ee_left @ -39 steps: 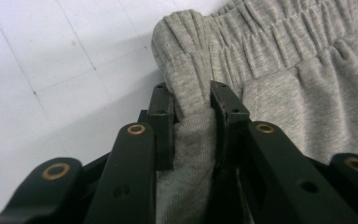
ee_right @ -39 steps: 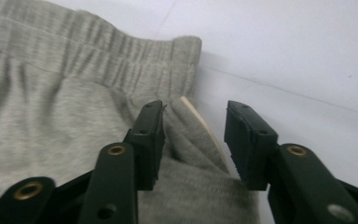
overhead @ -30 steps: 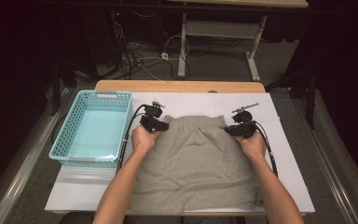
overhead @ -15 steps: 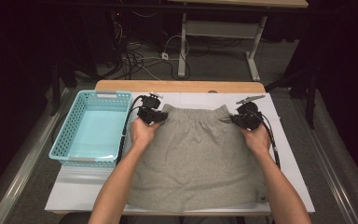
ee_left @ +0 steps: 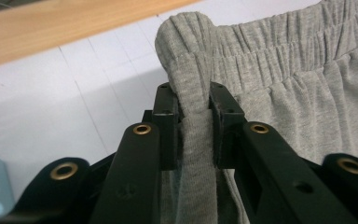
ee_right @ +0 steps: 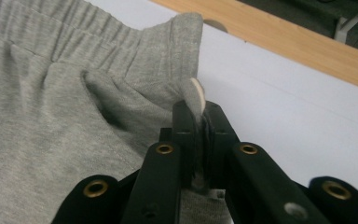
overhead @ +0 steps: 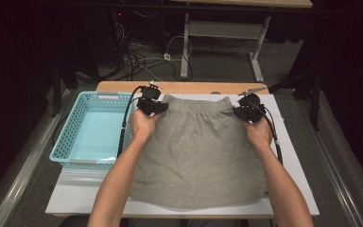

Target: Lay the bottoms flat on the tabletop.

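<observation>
My left tool (overhead: 152,105) clenched on left waistband corner of grey shorts (overhead: 198,151); right tool (overhead: 248,111) clenched on right corner. Waistband runs straight between tools, at worktop (overhead: 290,156) far edge; hems trail toward me. Basket (overhead: 92,130) lies left, nearer left hand.

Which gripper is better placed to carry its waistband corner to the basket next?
Left. The left gripper is shut on the shorts beside the basket; the right gripper holds the far corner.
</observation>
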`<state>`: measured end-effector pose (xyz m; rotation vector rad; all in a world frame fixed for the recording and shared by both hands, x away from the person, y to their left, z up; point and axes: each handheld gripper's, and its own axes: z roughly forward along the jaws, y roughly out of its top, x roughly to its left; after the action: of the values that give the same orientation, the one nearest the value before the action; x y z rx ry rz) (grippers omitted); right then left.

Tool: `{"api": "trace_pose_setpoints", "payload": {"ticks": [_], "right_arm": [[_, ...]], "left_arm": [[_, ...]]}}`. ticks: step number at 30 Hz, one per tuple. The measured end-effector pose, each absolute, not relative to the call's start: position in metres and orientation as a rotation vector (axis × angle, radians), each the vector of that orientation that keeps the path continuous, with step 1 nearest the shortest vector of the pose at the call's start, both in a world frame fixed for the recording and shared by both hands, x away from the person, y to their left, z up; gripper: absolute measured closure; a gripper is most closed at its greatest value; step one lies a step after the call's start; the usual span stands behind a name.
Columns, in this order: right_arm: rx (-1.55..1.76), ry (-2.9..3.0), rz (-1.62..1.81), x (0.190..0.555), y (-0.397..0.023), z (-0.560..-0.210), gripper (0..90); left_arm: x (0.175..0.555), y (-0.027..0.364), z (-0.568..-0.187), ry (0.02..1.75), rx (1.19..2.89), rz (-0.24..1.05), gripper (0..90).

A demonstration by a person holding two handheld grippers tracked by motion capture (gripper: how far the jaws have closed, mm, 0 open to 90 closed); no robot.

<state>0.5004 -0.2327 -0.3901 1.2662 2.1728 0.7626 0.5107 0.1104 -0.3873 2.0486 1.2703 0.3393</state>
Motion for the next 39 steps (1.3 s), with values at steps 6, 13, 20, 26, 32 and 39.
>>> {"api": "trace_pose_setpoints", "payload": {"ticks": [6, 13, 20, 26, 32, 39], "right_arm": [[1.257, 2.154, 0.763, 0.503, -0.229, -0.383, 86.0], [1.277, 2.179, 0.748, 0.508, -0.229, -0.392, 83.9], [1.291, 2.217, 0.734, 0.505, -0.231, -0.399, 66.7], [1.247, 2.219, 0.785, 0.484, -0.236, -0.394, 61.9], [1.235, 2.237, 0.844, 0.457, -0.241, -0.402, 62.1], [1.242, 2.257, 0.893, 0.429, -0.245, -0.417, 61.3]], "left_arm": [[0.514, 0.109, -0.379, 1.269, 2.045, 0.364, 74.3], [0.52, 0.106, -0.389, 1.298, 2.074, 0.335, 72.1], [0.513, 0.104, -0.391, 1.321, 2.087, 0.365, 45.1], [0.494, 0.106, -0.389, 1.272, 2.099, 0.371, 41.0], [0.468, 0.106, -0.394, 1.188, 2.135, 0.368, 41.7], [0.438, 0.106, -0.408, 1.112, 2.171, 0.34, 43.1]]}}
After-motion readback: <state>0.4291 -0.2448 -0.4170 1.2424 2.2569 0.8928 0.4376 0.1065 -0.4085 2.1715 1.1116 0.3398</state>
